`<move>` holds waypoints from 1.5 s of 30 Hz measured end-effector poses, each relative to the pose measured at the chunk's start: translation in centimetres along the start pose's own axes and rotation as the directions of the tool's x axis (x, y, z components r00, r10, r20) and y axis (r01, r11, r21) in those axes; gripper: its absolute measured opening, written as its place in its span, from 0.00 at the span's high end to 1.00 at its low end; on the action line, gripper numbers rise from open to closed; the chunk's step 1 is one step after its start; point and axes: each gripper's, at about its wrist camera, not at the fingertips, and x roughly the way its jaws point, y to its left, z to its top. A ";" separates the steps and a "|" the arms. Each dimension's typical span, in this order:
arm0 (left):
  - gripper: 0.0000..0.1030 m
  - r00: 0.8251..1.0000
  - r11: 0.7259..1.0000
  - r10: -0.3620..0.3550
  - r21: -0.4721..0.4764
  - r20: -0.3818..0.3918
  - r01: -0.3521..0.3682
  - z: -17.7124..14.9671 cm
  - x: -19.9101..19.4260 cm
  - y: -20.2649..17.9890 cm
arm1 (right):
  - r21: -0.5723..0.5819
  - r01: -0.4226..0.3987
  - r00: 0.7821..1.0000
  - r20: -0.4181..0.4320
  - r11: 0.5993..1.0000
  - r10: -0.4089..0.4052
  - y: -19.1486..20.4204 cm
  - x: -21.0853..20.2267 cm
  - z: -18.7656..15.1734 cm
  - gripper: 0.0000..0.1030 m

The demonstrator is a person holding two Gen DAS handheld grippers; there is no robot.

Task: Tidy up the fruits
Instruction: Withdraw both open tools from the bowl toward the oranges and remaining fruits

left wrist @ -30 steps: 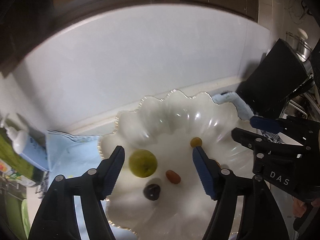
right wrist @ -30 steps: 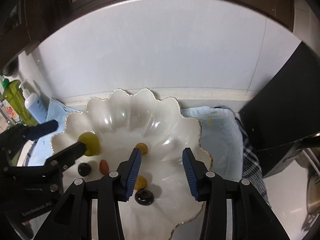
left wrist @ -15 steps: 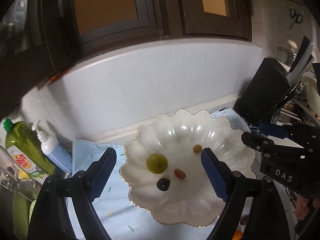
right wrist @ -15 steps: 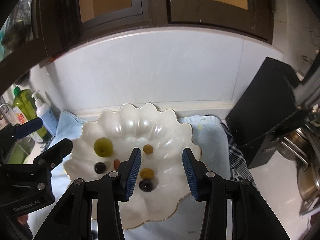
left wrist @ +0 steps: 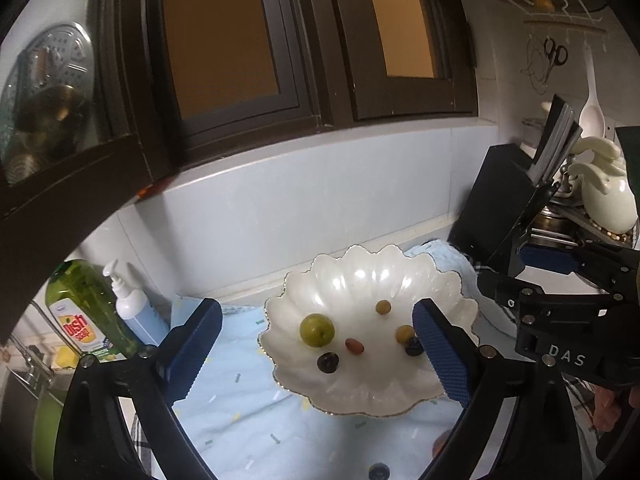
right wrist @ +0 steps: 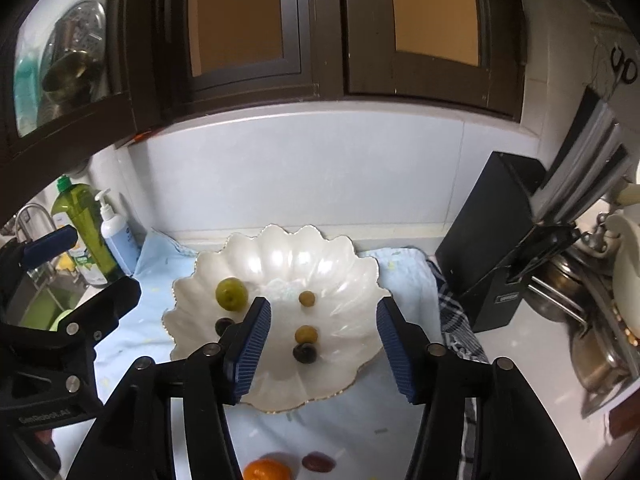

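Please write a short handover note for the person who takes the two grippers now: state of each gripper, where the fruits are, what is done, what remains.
Left gripper: open, holding nothing; its jaws have just been opening. It is above the cloth, in front of the bowl.
Right gripper: open, holding nothing; its jaws have just been opening too.
Bowl: sits on the blue cloth. It holds a green fruit, two small yellow fruits, two dark fruits and a small red fruit.
Done: six fruits are in the bowl.
Left: an orange, a red grape and a dark berry lie on the cloth in front of the bowl.
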 end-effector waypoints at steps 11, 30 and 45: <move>0.04 0.999 1.000 0.028 -0.014 0.039 -0.027 -1.6 -4.4 0.5 | 0.006 0.003 0.999 0.050 1.000 -0.004 0.5 -4.0 -1.6 0.37; 0.04 0.999 0.999 0.038 -0.004 -0.003 -0.038 -7.1 -5.7 -0.2 | -0.032 0.009 1.000 0.012 0.999 -0.008 1.7 -4.5 -6.7 0.37; 0.05 0.997 1.000 -0.024 0.009 -0.073 0.025 -12.3 -4.4 -2.2 | 0.019 0.031 0.996 -0.087 0.999 -0.029 0.0 -2.6 -11.2 0.37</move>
